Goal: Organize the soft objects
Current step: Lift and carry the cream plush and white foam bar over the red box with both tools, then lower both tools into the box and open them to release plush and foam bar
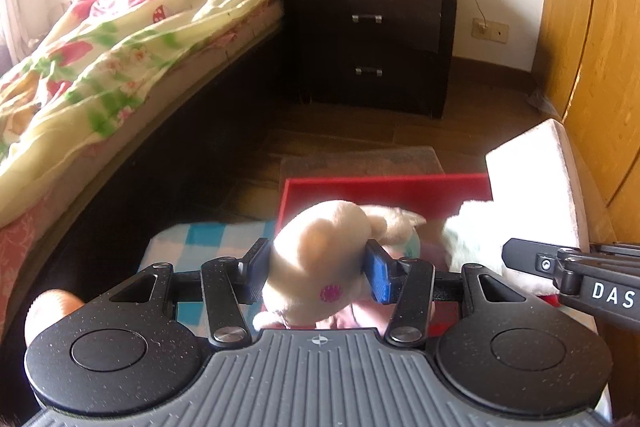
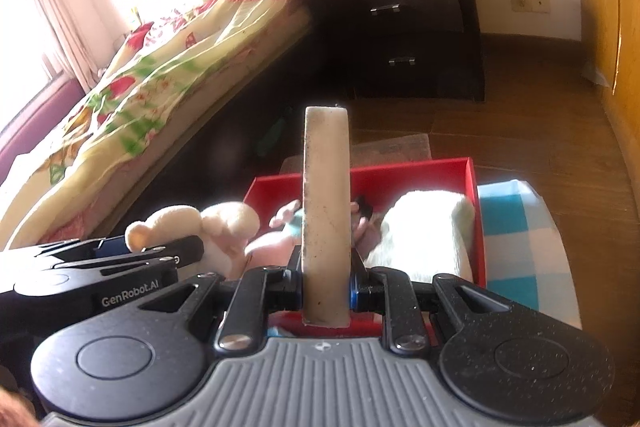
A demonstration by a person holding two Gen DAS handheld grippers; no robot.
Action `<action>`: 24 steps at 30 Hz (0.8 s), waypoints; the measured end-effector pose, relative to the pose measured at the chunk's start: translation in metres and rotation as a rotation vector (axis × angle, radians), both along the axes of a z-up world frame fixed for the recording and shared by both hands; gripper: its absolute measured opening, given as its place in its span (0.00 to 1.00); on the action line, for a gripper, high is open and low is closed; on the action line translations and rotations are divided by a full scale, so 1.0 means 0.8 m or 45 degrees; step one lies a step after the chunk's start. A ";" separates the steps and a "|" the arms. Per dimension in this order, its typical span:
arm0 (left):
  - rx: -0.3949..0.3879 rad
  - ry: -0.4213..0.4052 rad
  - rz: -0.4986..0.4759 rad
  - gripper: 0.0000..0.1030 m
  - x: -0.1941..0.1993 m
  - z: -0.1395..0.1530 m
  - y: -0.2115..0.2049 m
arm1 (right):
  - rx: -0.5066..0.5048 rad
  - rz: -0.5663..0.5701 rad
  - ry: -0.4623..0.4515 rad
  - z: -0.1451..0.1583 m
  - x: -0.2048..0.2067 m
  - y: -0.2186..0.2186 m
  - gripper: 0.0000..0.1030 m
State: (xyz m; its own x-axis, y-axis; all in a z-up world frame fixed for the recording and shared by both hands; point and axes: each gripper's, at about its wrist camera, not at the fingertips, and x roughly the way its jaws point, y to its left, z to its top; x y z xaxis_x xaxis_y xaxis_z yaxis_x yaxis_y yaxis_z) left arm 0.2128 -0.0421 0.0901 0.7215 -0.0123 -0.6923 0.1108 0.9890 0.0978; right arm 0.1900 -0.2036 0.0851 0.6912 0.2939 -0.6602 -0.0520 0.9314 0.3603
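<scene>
Plush rabbit (image 1: 316,259): light, squashy, pinched mid-body by left claw (image 1: 316,267); right claw (image 2: 326,291) clamps a probably stiff pale slab (image 2: 326,211).

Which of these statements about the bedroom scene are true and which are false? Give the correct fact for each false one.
1. The left tongs grip a cream plush toy. True.
2. The right tongs are empty. False: they are clamped on a flat whitish lid held edge-on.
3. The box is blue. False: it is red.
4. A white fluffy item lies inside the box. True.
5. The nightstand has two drawers. True.
</scene>
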 end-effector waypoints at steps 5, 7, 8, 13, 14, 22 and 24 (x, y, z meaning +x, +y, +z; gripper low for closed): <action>0.003 -0.031 0.015 0.50 0.017 -0.006 -0.002 | 0.037 -0.042 -0.014 -0.004 0.014 -0.012 0.00; 0.013 -0.048 0.019 0.50 0.020 -0.008 -0.004 | 0.031 -0.054 -0.015 -0.008 0.019 -0.015 0.00; 0.012 -0.054 0.022 0.51 0.023 -0.009 -0.004 | 0.032 -0.056 -0.011 -0.011 0.021 -0.015 0.00; 0.031 -0.085 0.034 0.52 0.033 -0.017 -0.007 | 0.028 -0.052 0.022 -0.031 0.033 -0.012 0.00; 0.036 -0.093 0.036 0.52 0.034 -0.018 -0.008 | 0.029 -0.051 0.024 -0.034 0.036 -0.011 0.00; 0.054 -0.125 0.045 0.56 0.048 -0.032 -0.008 | 0.019 -0.037 0.036 -0.050 0.046 -0.002 0.00; 0.062 -0.128 0.050 0.57 0.052 -0.036 -0.009 | 0.016 -0.035 0.044 -0.055 0.049 0.000 0.00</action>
